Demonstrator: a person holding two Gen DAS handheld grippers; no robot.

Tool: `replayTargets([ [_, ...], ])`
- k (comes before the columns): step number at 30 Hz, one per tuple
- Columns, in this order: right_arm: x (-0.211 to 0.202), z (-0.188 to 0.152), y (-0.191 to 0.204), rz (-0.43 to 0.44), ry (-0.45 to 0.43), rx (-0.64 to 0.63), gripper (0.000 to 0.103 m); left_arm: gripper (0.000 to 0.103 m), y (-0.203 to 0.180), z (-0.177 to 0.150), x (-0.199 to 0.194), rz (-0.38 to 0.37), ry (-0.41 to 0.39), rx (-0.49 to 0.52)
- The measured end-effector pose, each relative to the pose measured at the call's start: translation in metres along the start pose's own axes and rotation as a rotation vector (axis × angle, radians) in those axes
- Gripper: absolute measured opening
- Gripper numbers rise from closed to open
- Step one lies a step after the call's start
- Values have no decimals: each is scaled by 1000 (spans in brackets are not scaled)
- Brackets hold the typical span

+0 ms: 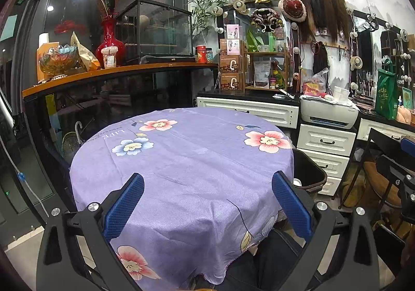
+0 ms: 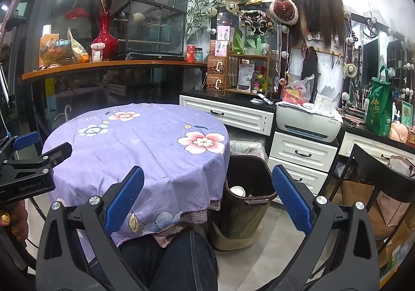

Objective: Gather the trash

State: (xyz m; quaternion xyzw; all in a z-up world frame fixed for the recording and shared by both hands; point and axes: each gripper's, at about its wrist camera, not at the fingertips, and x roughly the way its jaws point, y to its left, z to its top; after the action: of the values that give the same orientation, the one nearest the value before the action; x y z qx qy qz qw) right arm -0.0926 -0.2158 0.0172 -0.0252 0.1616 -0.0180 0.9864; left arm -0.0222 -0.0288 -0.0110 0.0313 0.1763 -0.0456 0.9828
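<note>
Tools: left tool (image 1: 207, 202) and right tool (image 2: 207, 195) both spread, empty.
Bench (image 1: 181, 161): bare cloth.
Bin (image 2: 249, 195): beside bench, within reach, cup (image 2: 237, 191) inside.

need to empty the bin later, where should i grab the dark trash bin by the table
Grip the trash bin by the handle on its near rim, coming from above on the near side with the right hand-held gripper. The handle juts out as a bar, and the table crowds the left side.
</note>
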Motion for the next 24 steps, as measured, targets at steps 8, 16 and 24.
replayTargets([
  [8,0,0,1,1,1,1,97,98,-2,1,0,-3,2,1],
  [16,1,0,2,2,4,1,97,98,-1,1,0,-2,3,0],
  [24,1,-1,2,4,5,3,97,98,-1,1,0,-1,2,-1],
])
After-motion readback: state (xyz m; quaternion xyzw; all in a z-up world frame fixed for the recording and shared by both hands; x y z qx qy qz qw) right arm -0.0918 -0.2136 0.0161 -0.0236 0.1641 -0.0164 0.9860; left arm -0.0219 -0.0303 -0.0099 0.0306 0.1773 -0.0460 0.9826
